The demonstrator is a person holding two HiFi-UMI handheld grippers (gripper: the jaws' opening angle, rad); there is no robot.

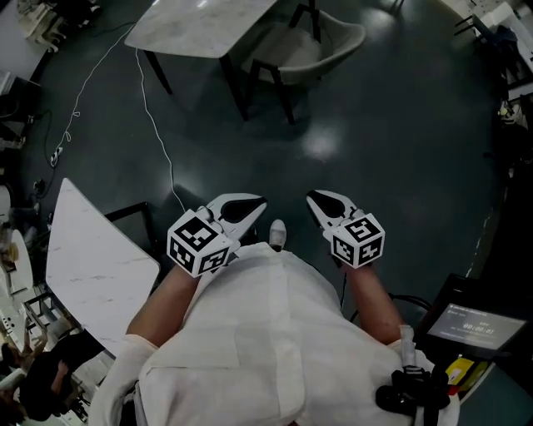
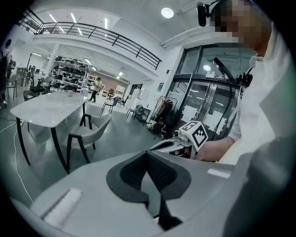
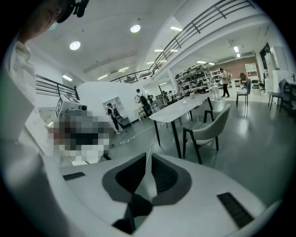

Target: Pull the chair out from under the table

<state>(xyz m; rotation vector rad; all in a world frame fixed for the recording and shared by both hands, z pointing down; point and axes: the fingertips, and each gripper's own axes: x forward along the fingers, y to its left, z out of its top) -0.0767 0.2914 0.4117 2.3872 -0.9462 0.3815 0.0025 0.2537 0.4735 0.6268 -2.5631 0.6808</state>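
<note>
A grey shell chair (image 1: pixel 310 52) with dark legs stands tucked against a white marble-top table (image 1: pixel 200 25) at the far top of the head view, several steps away. My left gripper (image 1: pixel 256 204) and right gripper (image 1: pixel 313 198) are held side by side in front of the person's body, both shut and empty, well short of the chair. In the left gripper view the chair (image 2: pixel 90 131) sits right of the table (image 2: pixel 48 104), beyond the shut gripper (image 2: pixel 147 155). From the right gripper (image 3: pixel 149 157), the chair (image 3: pixel 210 127) and table (image 3: pixel 182 107) lie ahead to the right.
A second white table (image 1: pixel 92 258) stands close at the left. A thin white cable (image 1: pixel 154 125) runs across the dark floor between the two tables. A dark device with a screen (image 1: pixel 476 320) sits at the lower right. People and shelving are far off.
</note>
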